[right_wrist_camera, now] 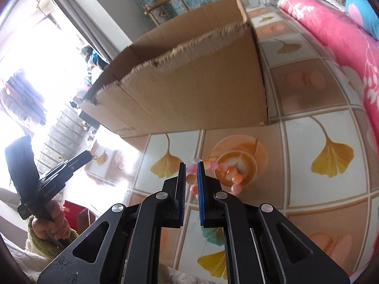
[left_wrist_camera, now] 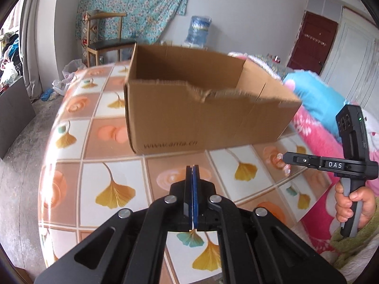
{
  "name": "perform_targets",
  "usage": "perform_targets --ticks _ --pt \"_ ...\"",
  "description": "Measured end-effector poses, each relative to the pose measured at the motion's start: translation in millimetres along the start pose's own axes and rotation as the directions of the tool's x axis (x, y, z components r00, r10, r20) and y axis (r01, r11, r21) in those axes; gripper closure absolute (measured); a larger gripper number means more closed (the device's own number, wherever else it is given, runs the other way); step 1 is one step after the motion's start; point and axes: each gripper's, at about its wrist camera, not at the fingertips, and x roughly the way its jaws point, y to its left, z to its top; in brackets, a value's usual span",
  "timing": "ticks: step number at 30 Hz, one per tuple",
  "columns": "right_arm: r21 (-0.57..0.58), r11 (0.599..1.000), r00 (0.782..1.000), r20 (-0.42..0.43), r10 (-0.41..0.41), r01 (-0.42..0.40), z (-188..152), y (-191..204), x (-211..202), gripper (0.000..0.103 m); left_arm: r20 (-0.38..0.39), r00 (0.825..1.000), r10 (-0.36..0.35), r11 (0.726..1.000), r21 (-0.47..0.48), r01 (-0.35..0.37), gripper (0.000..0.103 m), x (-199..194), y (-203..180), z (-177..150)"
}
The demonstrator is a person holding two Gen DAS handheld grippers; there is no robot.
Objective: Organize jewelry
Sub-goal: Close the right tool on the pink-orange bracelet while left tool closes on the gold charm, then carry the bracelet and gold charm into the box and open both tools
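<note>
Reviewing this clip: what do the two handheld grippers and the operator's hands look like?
Both grippers are matte black with silver pivot bolts and blue finger pads. The right gripper bears white "DAS" lettering, a grey-and-black handle and a green LED. Bare hands hold them, with fuzzy olive-green sleeve cuffs. The left gripper looks alike.

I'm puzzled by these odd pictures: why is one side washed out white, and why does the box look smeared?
Right wrist view: window glare whites out the left side. Both views: the cardboard box edge is smeared by motion blur, and the fisheye lens bends the table.
</note>
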Motion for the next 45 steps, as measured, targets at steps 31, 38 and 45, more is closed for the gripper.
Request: perform_targets --ticks 31,38,45 --pt "-0.151 0.968 0.948 0.218 0.231 -0.201 138 44 -35 0.096 -0.127 0.991 0.029 0.997 0.072 -0.02 0.102 73 16 146" --pt "-0.138 0.974 0.96 0.192 0.205 -0.181 145 34 -26 0.096 -0.114 0.993 0.035 0.998 0.06 -0.028 0.082 75 24 141" --pt "-0.146 0.972 0.969 0.142 0.202 -0.181 151 33 -18 0.096 -0.052 0.998 0.018 0.999 0.03 -0.016 0.074 57 27 146"
